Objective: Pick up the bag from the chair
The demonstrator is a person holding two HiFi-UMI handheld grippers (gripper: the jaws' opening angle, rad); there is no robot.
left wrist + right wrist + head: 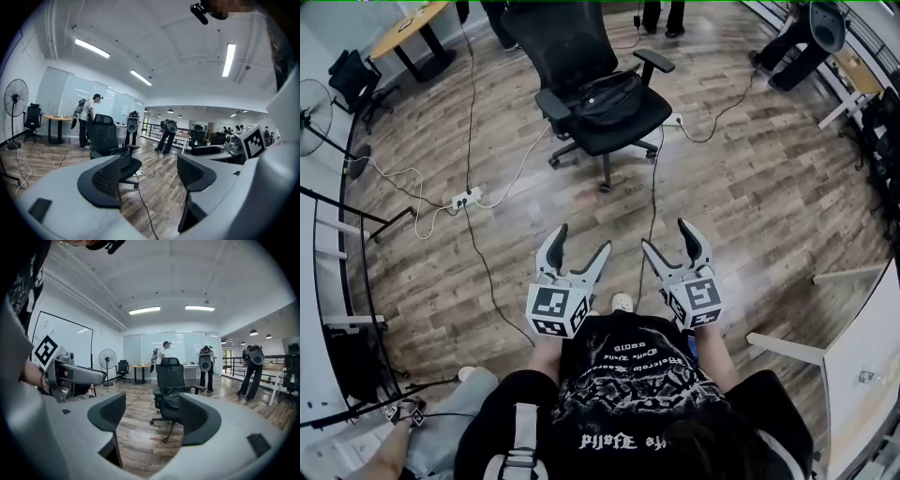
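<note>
- Bag [609,97], black, lies on the seat of the black chair [572,42], against the backrest and between the armrests.
- The chair stands on the wood floor [750,187], ahead of the person [628,403] and well apart from both grippers.
- Left gripper [581,240]: jaws wide apart with nothing between them. In the left gripper view the chair shows just past the left jaw.
- Right gripper [667,236]: jaws wide apart and empty. In the right gripper view the chair and bag show through the gap.
- The two grippers are side by side in front of the person's chest, both pointing toward the chair.
- A power strip [467,198] and cables [487,262] lie on the floor left of the chair.
- Other people [661,14] stand beyond the chair, and a table [412,26] is at the far left.
</note>
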